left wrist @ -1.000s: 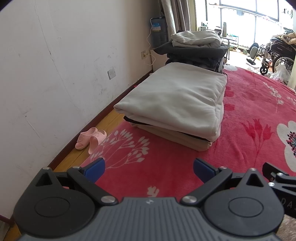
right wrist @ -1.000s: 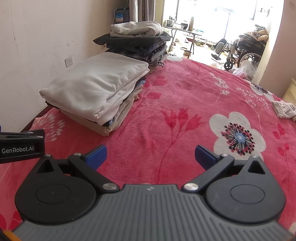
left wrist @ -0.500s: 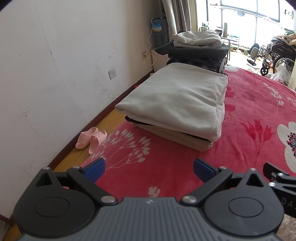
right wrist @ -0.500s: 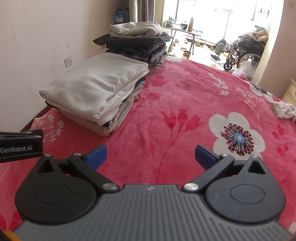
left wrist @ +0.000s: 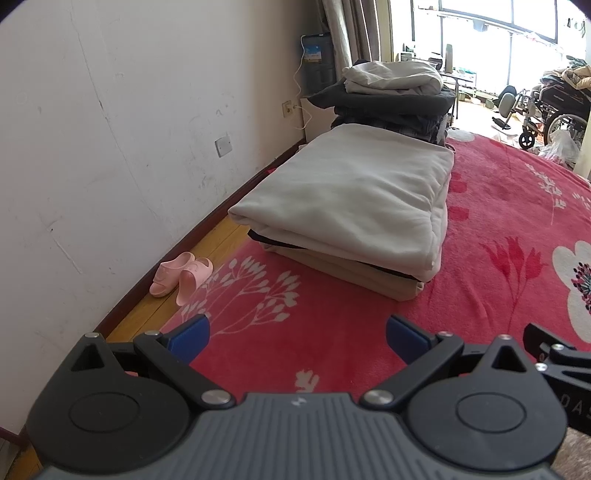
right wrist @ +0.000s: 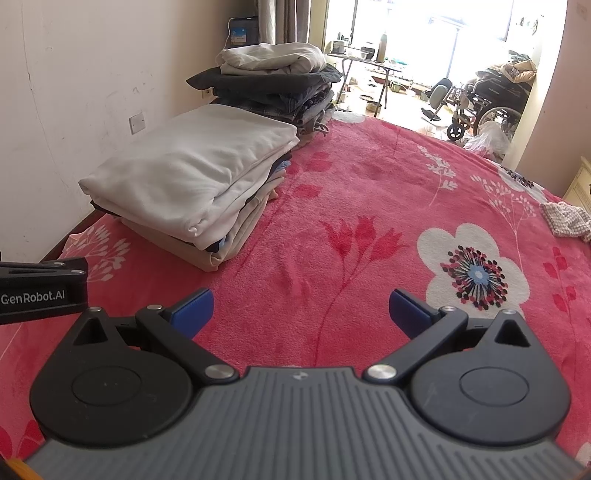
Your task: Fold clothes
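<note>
Both grippers — left (left wrist: 297, 338), right (right wrist: 301, 308) — gape empty; pink slippers (left wrist: 181, 275) show only leftward.

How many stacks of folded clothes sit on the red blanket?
2: a near stack topped by a white garment, and a taller dark stack behind it, both by the wall. Others may be out of view.

A home bedroom: bed w/ red floral blanket (right wrist: 354, 206), folded clothes stacked along its left edge (left wrist: 354, 206), pink slippers (left wrist: 181, 277) on wood floor by the white wall, wall socket (left wrist: 224, 145), curtains (left wrist: 341, 33). Bright sunroom beyond far end w/ wheelchair (right wrist: 491, 99) & small table (right wrist: 364, 66).
</note>
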Demonstrator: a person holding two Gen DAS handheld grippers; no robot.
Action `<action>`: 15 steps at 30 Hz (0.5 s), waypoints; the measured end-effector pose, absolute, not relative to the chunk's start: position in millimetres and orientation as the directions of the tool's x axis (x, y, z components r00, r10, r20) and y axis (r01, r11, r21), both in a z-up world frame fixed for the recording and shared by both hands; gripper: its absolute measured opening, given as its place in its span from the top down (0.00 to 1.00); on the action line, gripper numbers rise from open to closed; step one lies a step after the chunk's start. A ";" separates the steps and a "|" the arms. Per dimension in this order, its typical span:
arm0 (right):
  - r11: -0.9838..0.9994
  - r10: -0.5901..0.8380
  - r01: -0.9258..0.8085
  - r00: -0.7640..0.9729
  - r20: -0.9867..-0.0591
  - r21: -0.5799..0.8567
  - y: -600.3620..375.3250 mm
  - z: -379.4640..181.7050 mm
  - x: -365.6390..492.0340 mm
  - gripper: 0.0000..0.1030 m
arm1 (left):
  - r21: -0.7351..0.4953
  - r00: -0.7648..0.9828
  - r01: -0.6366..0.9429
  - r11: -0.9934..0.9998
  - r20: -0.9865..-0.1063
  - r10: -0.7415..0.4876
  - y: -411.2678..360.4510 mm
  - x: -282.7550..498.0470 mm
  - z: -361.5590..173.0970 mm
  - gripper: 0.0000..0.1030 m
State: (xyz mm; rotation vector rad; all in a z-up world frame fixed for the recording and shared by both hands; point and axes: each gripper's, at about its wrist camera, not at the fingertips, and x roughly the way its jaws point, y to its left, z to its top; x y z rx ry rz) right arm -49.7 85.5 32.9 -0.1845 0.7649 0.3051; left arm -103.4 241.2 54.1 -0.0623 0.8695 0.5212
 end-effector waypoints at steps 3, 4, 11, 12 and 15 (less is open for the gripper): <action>0.940 0.204 -0.337 0.680 -0.704 -0.052 85.6 32.5 -49.5 0.01 | 0.155 0.528 -0.461 0.874 -0.743 0.411 241.5 -103.4 53.8 0.01; 0.940 0.204 -0.337 0.679 -0.705 -0.052 85.6 32.3 -49.5 0.01 | 0.155 0.528 -0.461 0.874 -0.744 0.410 241.4 -103.3 53.8 0.01; 0.940 0.205 -0.337 0.679 -0.705 -0.051 85.4 32.2 -49.1 0.01 | 0.155 0.525 -0.462 0.873 -0.745 0.411 241.5 -103.5 53.2 0.01; 0.940 0.205 -0.337 0.678 -0.706 -0.051 85.5 32.1 -49.0 0.01 | 0.155 0.525 -0.462 0.873 -0.745 0.411 241.5 -103.4 53.0 0.01; 0.940 0.205 -0.338 0.677 -0.706 -0.051 85.5 31.7 -49.2 0.01 | 0.155 0.525 -0.462 0.873 -0.746 0.410 241.5 -103.0 52.7 0.01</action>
